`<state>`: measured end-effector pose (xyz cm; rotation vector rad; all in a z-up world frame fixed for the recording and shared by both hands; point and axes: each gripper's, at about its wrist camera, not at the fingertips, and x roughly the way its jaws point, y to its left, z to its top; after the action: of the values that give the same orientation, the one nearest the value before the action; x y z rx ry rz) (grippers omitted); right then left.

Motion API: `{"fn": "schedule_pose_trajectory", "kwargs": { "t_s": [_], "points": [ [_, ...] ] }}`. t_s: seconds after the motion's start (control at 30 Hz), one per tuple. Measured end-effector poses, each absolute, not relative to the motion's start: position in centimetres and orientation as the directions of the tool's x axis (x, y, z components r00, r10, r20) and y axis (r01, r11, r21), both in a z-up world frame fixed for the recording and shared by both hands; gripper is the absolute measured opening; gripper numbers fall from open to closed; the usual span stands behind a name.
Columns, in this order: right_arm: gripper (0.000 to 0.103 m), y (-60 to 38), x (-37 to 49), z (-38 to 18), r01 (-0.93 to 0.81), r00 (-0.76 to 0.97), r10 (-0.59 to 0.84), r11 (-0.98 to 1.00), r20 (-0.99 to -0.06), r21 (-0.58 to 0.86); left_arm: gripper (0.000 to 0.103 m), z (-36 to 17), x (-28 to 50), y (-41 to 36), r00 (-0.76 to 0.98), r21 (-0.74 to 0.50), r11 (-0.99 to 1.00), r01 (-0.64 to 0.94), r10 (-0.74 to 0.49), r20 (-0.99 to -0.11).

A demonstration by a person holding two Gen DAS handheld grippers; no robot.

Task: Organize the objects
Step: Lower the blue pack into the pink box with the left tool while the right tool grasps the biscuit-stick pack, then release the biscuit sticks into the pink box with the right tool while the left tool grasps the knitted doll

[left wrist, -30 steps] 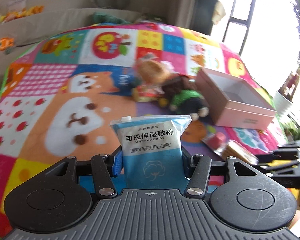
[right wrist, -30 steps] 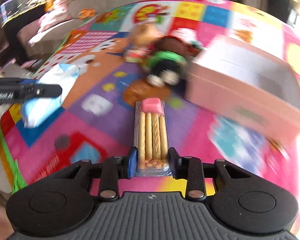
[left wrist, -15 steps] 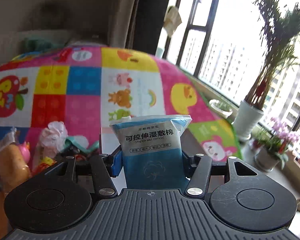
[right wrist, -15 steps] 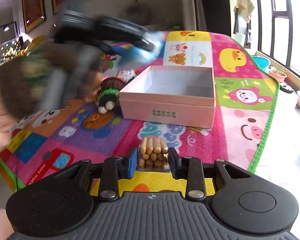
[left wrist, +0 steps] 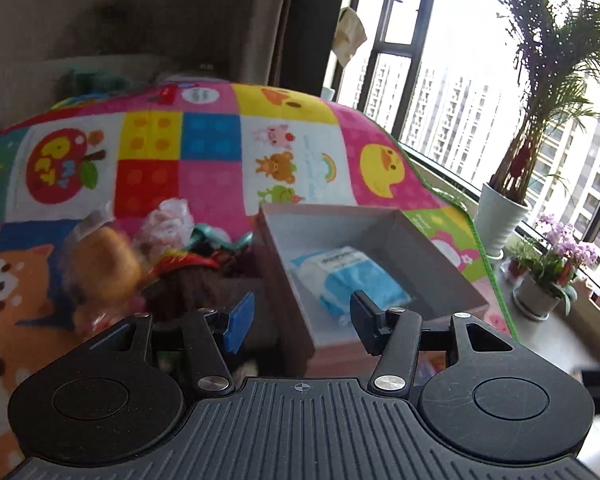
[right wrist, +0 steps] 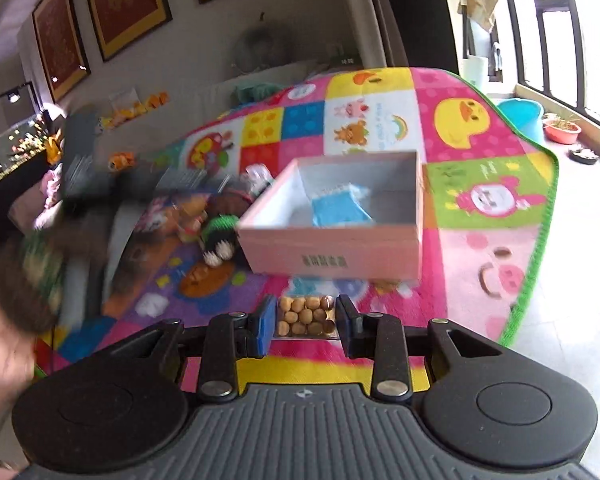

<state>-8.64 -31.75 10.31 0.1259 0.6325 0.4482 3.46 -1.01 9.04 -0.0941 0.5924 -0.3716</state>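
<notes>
While the blue cotton pack (left wrist: 350, 278) lies in the pink box (left wrist: 288, 320), both claws hang above the mat (right wrist: 480, 248).
Left claw (left wrist: 302, 316) closing, nothing between its jaws; right claw (right wrist: 302, 326) clamps the biscuit-stick pack (right wrist: 306, 316).

Pink open-topped box (right wrist: 332, 250) sits on the patchwork play mat, with a blue-and-white wet cotton pack (left wrist: 346, 276) lying flat inside on its floor. Clear pack of biscuit sticks (right wrist: 306, 316) is seen end-on, clamped between two gripper pads, near the box's front wall. Brown-and-green plush toy (right wrist: 220, 236) lies just beside the box's left wall.
</notes>
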Motion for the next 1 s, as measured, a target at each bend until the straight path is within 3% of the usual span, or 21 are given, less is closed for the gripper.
{"fn": "schedule_pose_trajectory", "kwargs": {
  "t_s": [0.17, 0.3, 0.33, 0.37, 0.43, 0.5, 0.77, 1.0],
  "points": [
    [0.031, -30.0, -5.2, 15.2, -0.39, 0.742, 0.444, 0.895, -0.502, 0.216, 0.058, 6.1, -0.4, 3.5, 0.741, -0.24, 0.934, 0.265, -0.357, -0.57],
    [0.032, -27.1, -1.0, 18.1, -0.337, 0.825, 0.373, 0.928, -0.425, 0.161, 0.058, 6.2, -1.3, 5.0, 0.758, -0.273, 0.928, 0.252, -0.365, -0.54],
    [0.033, -26.3, 0.2, 18.2, -0.334, 0.83, 0.369, 0.929, -0.419, 0.156, 0.058, 6.3, -1.4, 5.3, 0.763, -0.283, 0.927, 0.246, -0.365, -0.534],
    [0.043, -25.5, 1.6, 18.0, -0.349, 0.815, 0.388, 0.922, -0.43, 0.169, 0.058, 6.3, -1.3, 5.6, 0.766, -0.292, 0.927, 0.235, -0.362, -0.531],
    [0.054, -24.5, 3.4, 16.9, -0.328, 0.794, 0.395, 0.918, -0.461, 0.221, 0.058, 6.2, -1.2, 6.4, 0.775, -0.3, 0.931, 0.209, -0.345, -0.53],
    [0.054, -24.0, 3.5, 15.8, -0.325, 0.785, 0.397, 0.918, -0.476, 0.228, 0.058, 5.8, -1.3, 7.4, 0.78, -0.304, 0.936, 0.179, -0.323, -0.535],
    [0.076, -24.5, -0.7, 10.0, -0.283, 0.818, 0.261, 0.958, -0.512, 0.036, 0.058, 4.6, 1.2, 7.3, 0.775, -0.314, 0.941, 0.128, -0.293, -0.56],
    [0.08, -22.9, -6.4, 3.4, -0.361, 0.774, 0.254, 0.93, -0.581, -0.074, 0.058, 3.6, 8.4, 4.1, 0.763, -0.31, 0.949, 0.059, -0.243, -0.599]
  ]
}}
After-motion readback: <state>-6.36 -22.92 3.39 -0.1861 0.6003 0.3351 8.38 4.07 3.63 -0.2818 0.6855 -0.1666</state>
